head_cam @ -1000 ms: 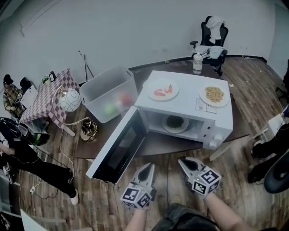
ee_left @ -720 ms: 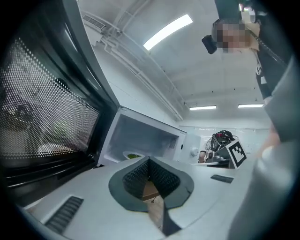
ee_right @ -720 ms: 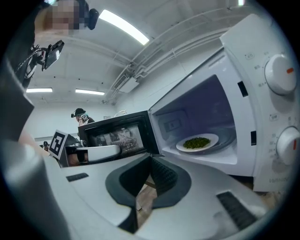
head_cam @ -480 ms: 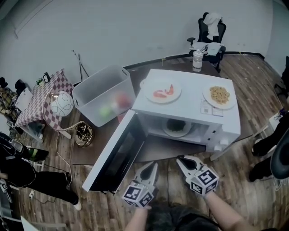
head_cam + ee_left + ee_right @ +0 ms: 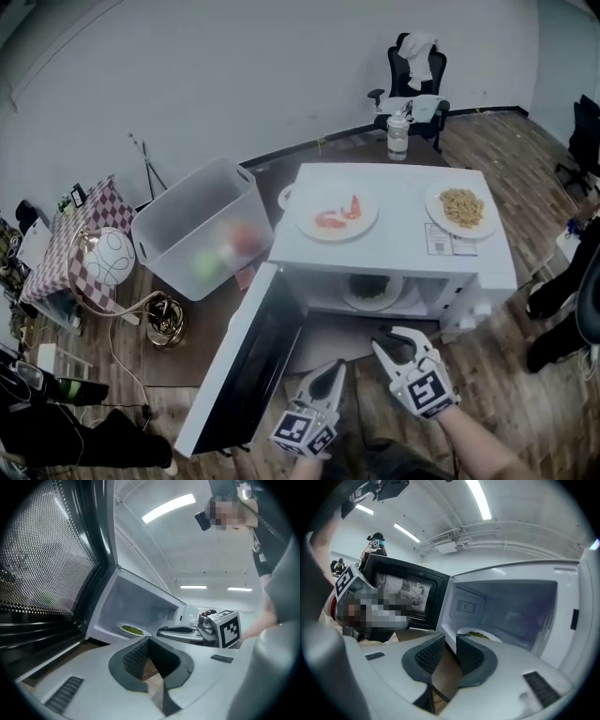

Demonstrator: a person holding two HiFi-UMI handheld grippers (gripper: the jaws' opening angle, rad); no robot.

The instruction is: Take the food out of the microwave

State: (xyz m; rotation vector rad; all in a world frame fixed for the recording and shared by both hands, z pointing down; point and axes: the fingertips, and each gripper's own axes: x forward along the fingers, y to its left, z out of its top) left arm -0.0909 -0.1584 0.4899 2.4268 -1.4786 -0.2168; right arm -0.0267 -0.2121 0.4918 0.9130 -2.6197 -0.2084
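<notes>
Right hand-held gripper [image 5: 394,339], lower centre, jaws just opening, empty; left hand-held gripper [image 5: 335,368] closed, empty; plate of greens [image 5: 371,292] inside open microwave [image 5: 394,246].

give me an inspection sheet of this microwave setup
surface: brown table under white microwave, door swung open
job's things: plate of green food inside; red-food plate and noodle plate on top
clutter: clear bin, bottle
grippers: left gripper shut, empty; right gripper open, jaws just been opening, nothing between them
cables: thin cord at left
surroundings: wood floor, office chair, checked cloth
</notes>
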